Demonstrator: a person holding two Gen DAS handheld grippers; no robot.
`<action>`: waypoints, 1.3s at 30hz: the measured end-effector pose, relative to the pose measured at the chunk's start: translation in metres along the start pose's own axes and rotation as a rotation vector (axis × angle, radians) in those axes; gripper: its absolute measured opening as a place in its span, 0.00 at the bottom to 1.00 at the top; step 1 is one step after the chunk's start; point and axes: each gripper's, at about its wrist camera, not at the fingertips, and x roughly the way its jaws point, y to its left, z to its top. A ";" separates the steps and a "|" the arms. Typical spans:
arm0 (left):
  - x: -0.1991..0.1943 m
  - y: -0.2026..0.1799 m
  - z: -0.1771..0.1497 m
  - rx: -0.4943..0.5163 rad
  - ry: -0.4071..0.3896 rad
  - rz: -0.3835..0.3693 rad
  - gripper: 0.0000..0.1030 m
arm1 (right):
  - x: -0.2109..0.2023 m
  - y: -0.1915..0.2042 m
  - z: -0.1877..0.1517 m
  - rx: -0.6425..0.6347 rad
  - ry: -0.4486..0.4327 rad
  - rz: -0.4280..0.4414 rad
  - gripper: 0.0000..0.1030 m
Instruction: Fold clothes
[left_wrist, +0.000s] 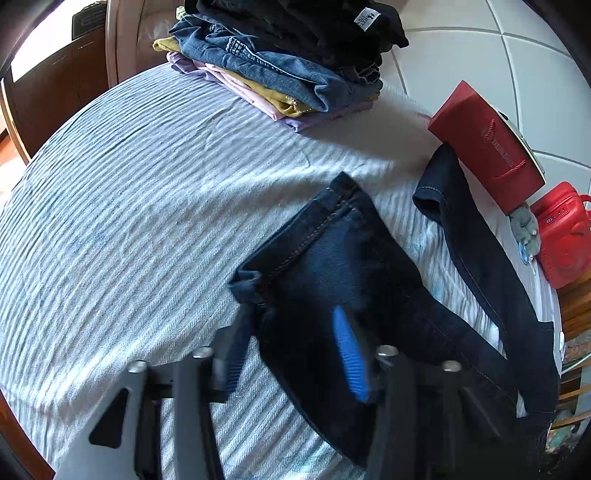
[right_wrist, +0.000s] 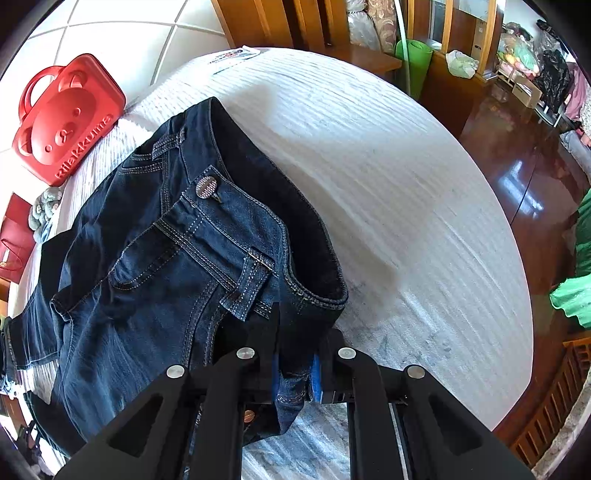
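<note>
Blue-padded fingers (left_wrist: 349, 354) of the left gripper (left_wrist: 291, 350) fill the bottom of the left view, blurred; they look spread, one on either side of a jeans leg, so I cannot tell whether they grip it. That leg's hem (left_wrist: 332, 199) points up the striped bed (left_wrist: 129, 221), and a second leg (left_wrist: 476, 243) runs along the bed's right edge. Only this view shows the stack (left_wrist: 280, 62) of folded clothes at the far end of the bed: black on top, then blue denim, mustard and lilac. It also shows a red box (left_wrist: 487, 147) leaning at the bed's edge, just beside the second leg. Right gripper (right_wrist: 295, 373), in its own view, is clenched on the jeans (right_wrist: 166, 258) at the waistband, denim pinched between its blue pads. Only there can one see the waist: button (right_wrist: 206, 187), belt loop (right_wrist: 249, 290), front pocket stitching, the band standing open. The jeans lie front up across the bed. A red bear-faced case (right_wrist: 68, 118) rests at the bed's far left in this view, and a glossy brown floor (right_wrist: 517, 155) lies to the right.
</note>
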 end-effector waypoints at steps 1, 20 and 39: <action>0.000 0.002 0.001 -0.004 0.004 -0.010 0.08 | 0.002 -0.001 -0.001 0.001 0.005 0.000 0.12; -0.150 0.049 -0.010 0.091 -0.278 0.294 0.02 | -0.067 0.017 -0.024 0.006 -0.201 0.098 0.09; -0.054 -0.105 0.056 0.402 -0.122 0.045 0.63 | -0.038 0.017 -0.006 -0.070 -0.136 -0.074 0.52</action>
